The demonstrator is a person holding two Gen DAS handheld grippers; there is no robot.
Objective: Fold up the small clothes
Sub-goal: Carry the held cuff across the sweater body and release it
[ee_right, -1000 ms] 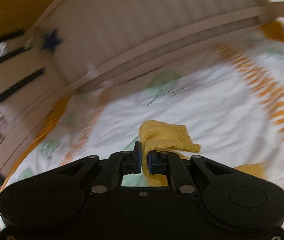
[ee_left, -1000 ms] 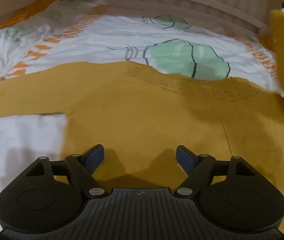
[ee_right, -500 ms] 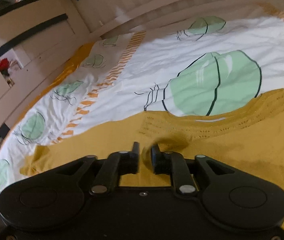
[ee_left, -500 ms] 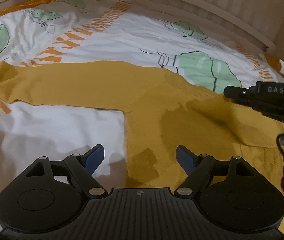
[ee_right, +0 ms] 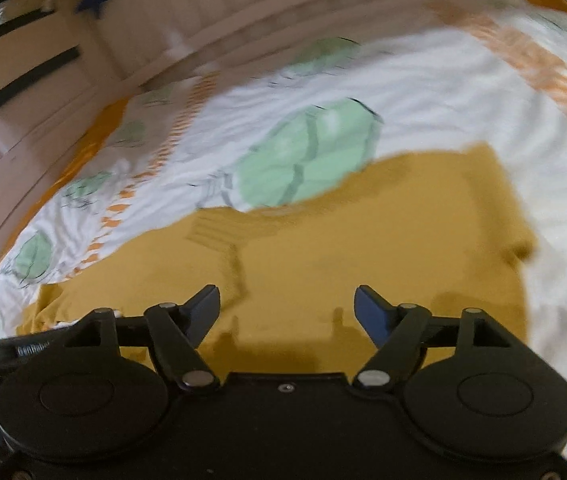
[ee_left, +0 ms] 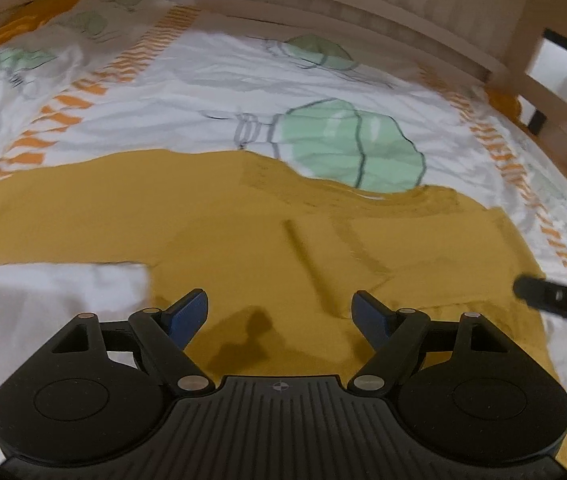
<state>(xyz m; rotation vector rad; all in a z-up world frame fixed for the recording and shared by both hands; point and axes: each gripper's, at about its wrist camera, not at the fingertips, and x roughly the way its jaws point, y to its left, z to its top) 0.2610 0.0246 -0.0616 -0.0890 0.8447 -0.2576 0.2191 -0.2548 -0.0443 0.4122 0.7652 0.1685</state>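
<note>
Now right gripper point(ee_right: 286, 307) lets go: fingers, pinching yellow sleeve a second ago, opening wide, nothing between them. Sleeve now folded across yellow sweater point(ee_left: 243, 232) on bed point(ee_left: 211, 92). Left gripper point(ee_left: 279, 314) fingers spread, empty. Other sleeve likely next.

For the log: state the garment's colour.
Mustard yellow garment, clearest in the left wrist view.

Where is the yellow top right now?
The yellow top lies spread flat on the white leaf-print bedsheet, just below a big green leaf in both wrist views, in front of the open left gripper.
</note>
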